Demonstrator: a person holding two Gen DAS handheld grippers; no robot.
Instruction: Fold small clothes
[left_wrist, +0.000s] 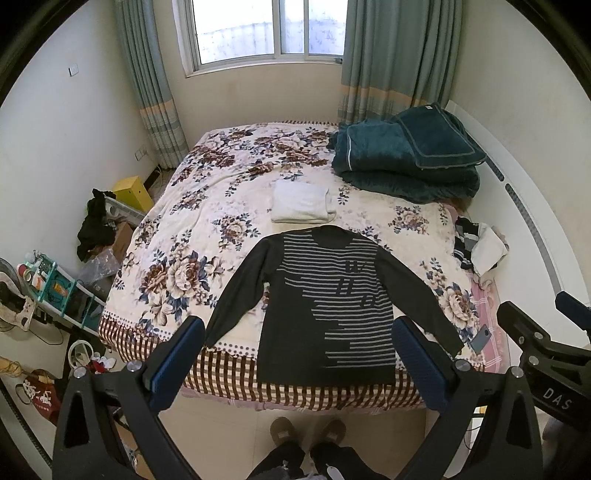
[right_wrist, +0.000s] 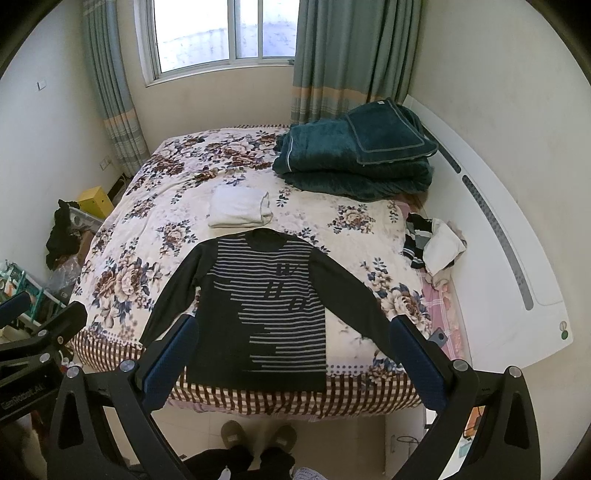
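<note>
Sweater: a dark long-sleeved sweater (right_wrist: 258, 306) with grey stripes lies flat at the bed's 6 o'clock edge, sleeves spread, hem on the checked border.
Bed: floral cover (right_wrist: 147, 229).
Folded item: a white folded cloth (right_wrist: 238, 206) just beyond the collar at 12 o'clock.
Blanket: a teal folded blanket (right_wrist: 354, 155) at 1 o'clock.
Clothes pile: striped and white garments (right_wrist: 432, 245) at 3 o'clock.
Right tongs (right_wrist: 291, 354): spread wide above the hem, holding nothing.
Person: slippered feet (right_wrist: 258, 437) on the floor at 6 o'clock.

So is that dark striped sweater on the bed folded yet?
Not yet. The dark striped long-sleeved sweater lies spread flat on the floral bedspread, both sleeves angled outward, hem at the bed's near edge.
</note>
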